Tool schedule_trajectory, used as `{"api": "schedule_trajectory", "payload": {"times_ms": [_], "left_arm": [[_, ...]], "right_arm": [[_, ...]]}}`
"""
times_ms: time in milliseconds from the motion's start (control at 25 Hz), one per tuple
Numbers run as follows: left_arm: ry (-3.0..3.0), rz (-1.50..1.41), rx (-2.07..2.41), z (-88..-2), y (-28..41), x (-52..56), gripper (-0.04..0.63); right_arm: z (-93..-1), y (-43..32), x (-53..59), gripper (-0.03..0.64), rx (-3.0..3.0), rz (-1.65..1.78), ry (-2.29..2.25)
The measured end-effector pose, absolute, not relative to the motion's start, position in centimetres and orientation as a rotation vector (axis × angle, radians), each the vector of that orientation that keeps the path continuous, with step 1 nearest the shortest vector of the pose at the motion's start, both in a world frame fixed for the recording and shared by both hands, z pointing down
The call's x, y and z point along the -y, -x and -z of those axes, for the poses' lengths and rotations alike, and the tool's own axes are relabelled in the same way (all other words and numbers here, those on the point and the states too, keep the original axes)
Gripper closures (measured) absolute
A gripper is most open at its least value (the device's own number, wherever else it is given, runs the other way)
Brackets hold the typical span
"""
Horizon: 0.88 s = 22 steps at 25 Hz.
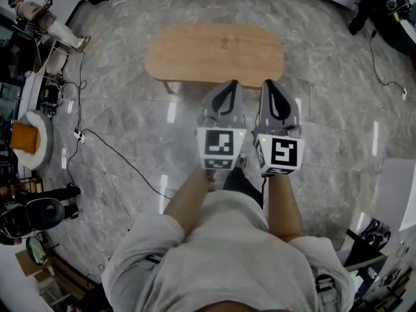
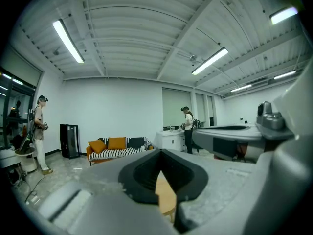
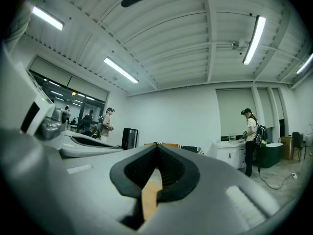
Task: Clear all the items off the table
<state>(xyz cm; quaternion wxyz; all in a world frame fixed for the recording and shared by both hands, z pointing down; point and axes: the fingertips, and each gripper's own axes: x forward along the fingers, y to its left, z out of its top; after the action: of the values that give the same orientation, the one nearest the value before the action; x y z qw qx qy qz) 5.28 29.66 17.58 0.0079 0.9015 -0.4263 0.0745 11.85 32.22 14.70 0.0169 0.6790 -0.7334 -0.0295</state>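
A light wooden oval table [image 1: 214, 54] stands on the grey marble floor ahead of me. On its top I see only one small dark spot [image 1: 224, 43], too small to identify. My left gripper [image 1: 228, 84] and right gripper [image 1: 268, 84] are held side by side just short of the table's near edge, both pointing at it. Each has its jaws shut with nothing between them. In the left gripper view the left gripper [image 2: 159, 152] shows a sliver of the table [image 2: 167, 199] below its tips. The right gripper [image 3: 156, 147] shows the same table [image 3: 149, 199].
A black cable [image 1: 110, 155] runs over the floor at my left, near a round chair with an orange cushion [image 1: 27, 138]. An orange and striped sofa [image 2: 115, 148] stands beyond the table. One person [image 2: 39, 131] stands far left, another [image 2: 187, 129] at a white counter.
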Motion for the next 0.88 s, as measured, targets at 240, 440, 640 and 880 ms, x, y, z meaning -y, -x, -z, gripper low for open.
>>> {"api": "schedule_trajectory", "payload": {"times_ms": [240,440,640,880], "left_arm": [[-2.769,-0.273,1.392,-18.5,-7.6,-25.4,0.575],[-2.739,-0.300,1.453,-18.7,-8.2,-22.1,0.575],[-2.711,-0.309,1.513,-18.7,-6.1,-17.7,0.575],[-2.670,-0.264,1.544,-20.1,-0.3,-11.7,0.575]], "right_arm": [[-15.7,-15.1,-27.8,0.611,2.312,0.055,-2.069],[-16.2,-16.4,-24.1,0.611,2.349,0.033,-2.037],[-16.5,-14.6,-19.3,0.611,2.397,0.024,-1.989],[-18.0,-9.1,-13.2,0.611,2.404,0.043,-1.934]]}}
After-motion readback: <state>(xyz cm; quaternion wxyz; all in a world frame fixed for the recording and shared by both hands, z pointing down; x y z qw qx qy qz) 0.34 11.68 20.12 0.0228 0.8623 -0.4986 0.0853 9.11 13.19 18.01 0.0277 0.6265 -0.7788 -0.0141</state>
